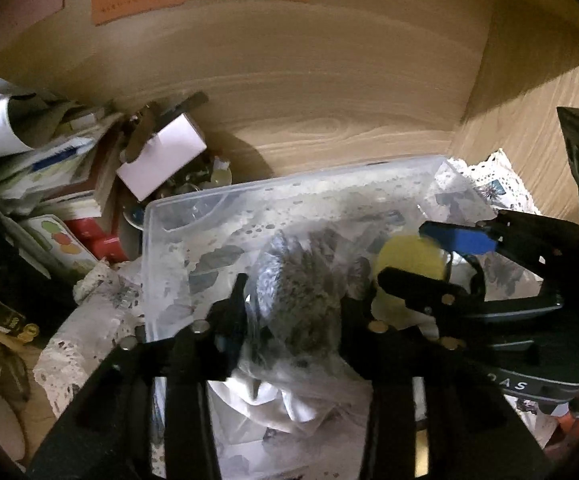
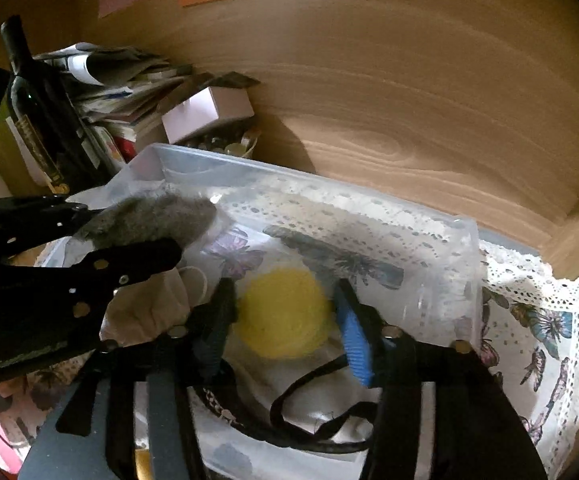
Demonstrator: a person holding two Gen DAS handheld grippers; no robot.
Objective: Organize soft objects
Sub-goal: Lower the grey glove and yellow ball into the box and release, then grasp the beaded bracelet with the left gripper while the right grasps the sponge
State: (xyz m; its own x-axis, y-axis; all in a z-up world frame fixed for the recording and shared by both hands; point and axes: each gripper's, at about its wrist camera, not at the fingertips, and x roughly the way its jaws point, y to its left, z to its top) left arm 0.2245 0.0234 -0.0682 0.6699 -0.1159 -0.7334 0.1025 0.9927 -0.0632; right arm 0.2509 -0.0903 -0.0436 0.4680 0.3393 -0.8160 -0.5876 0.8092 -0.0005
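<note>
Two hand-held grippers work over a clear plastic storage bin (image 2: 429, 216) set on a butterfly-print lace cloth (image 2: 537, 320) in the corner of a wood-grain shelf, each carrying a soft item above the bin's open top. The left gripper (image 1: 293, 300) is clamped on a grey fuzzy bundle (image 1: 301, 292) that appears wrapped in thin clear plastic; its fingers press into both sides, so the soft mass bulges between them. In the right wrist view the same bundle (image 2: 153, 216) hangs over the bin's near-left corner, apparently so that it will drop inside the walls rather than onto the cloth.

The right gripper (image 2: 285, 316) is closed on a yellow ball of yarn (image 2: 281, 316), one black finger on its left and a blue-padded finger (image 2: 353, 340) on its right. The ball sits low, just over white fabric and a black strap (image 2: 309, 384) already lying in the bin; whether it touches them cannot be told.

Both tools point forward and downward into the bin, the left one crossing in from the side, the right one more squarely behind it. Beside the bin stand a dark wine bottle (image 2: 37, 112), a stack of papers and books (image 2: 121, 88) and a small white box (image 2: 205, 112), well clear of both grips.
</note>
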